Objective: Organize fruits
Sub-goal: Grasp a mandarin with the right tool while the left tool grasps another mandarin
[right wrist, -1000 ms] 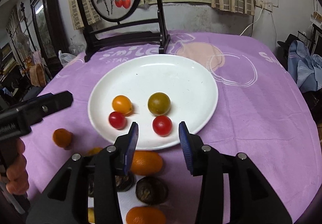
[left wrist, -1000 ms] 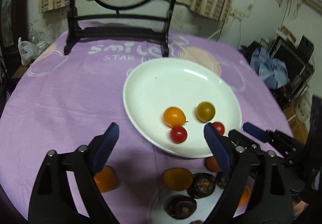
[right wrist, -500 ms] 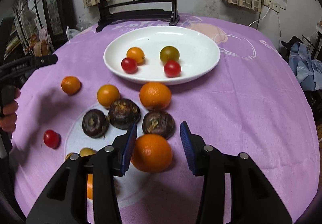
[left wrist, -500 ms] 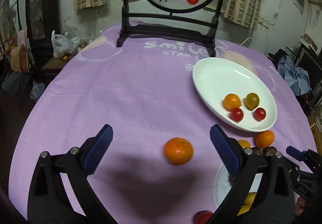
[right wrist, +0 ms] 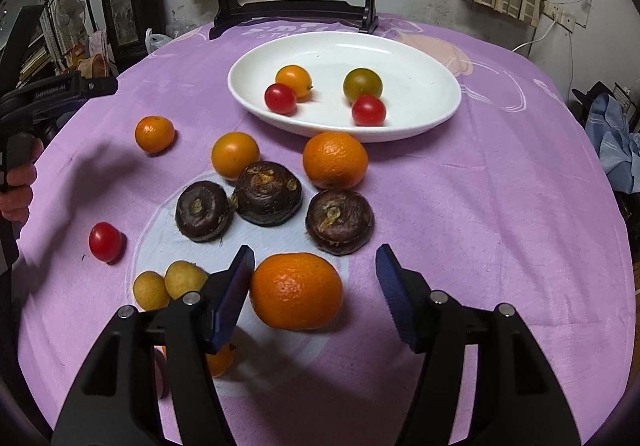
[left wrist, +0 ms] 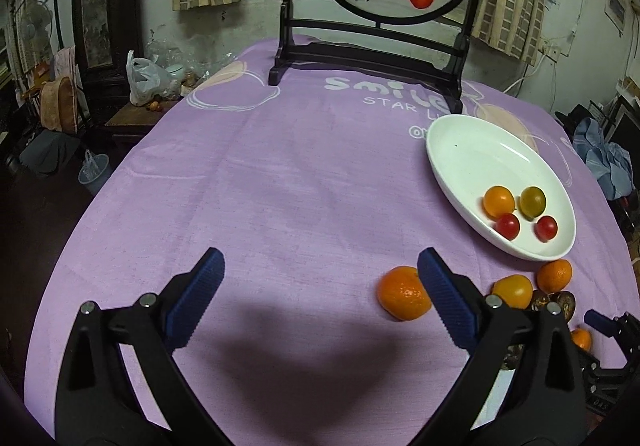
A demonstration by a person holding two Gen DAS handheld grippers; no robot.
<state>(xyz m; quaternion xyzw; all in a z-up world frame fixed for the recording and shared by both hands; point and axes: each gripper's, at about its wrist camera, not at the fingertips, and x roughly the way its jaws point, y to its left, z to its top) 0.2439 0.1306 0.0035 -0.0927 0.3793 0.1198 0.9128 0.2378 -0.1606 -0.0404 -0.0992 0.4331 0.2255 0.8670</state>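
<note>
Both hands have swung from the white plate [right wrist: 440, 113] to the bench – right gripper [right wrist: 316, 286] jaws opening around a big orange [right wrist: 296, 290], left gripper [left wrist: 320, 298] wide apart beside a small orange [left wrist: 402, 298] – next, squeeze and lift.

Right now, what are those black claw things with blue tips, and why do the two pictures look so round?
They are hand-held grabbers; a person holds one in each hand. Each carries a wide-eyed camera looking along its two fingers, which bends the picture round. One picture comes from the left grabber, the other from the right grabber. On the purple tablecloth sits a white plate with four little tomatoes, and beside it lie oranges, dark brown round things, two small yellow fruits and a red tomato. Nothing is held. The left grabber is wide open over bare cloth. The right one's fingers are opening, with a big orange between them.
</note>
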